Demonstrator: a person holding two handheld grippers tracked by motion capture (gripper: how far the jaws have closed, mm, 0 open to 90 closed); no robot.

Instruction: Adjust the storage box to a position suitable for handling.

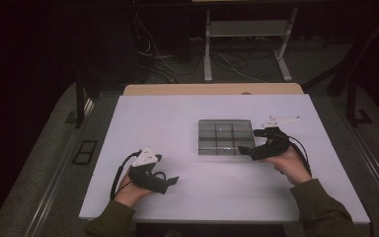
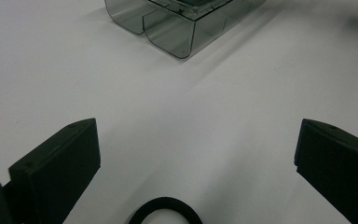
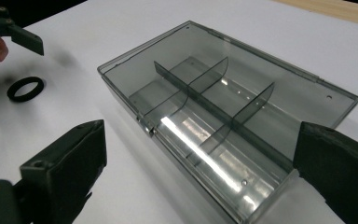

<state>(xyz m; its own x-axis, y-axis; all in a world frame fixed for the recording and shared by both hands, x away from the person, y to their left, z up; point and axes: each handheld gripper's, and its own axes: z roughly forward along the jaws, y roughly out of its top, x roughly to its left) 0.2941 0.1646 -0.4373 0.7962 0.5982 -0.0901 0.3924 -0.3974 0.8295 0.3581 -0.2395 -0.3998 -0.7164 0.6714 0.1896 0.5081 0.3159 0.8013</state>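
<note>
A smoked clear plastic organizer box (image 1: pixel 225 137) lies open-topped in the middle of the white table (image 1: pixel 153 118); dividers split it into several empty compartments (image 3: pixel 200 88). My right gripper (image 1: pixel 250 142) is at the box's right near corner, open, with the box (image 3: pixel 223 116) just ahead between its jaws (image 3: pixel 200 135). My left gripper (image 1: pixel 167 180) rests near the front left, open (image 2: pixel 196 135). A small black ring (image 2: pixel 164 211) lies on the table right between its jaws, also seen as the ring (image 3: pixel 25 88) beside the left gripper (image 3: pixel 9 30). The box's corner (image 2: pixel 182 23) is farther ahead.
A wooden tabletop edge (image 1: pixel 212 89) sticks out behind the white table. Beyond it are white desk legs (image 1: pixel 207 44) and loose cables (image 1: pixel 153 54) on the floor. Bare white surface spreads left of the box and along the front edge.
</note>
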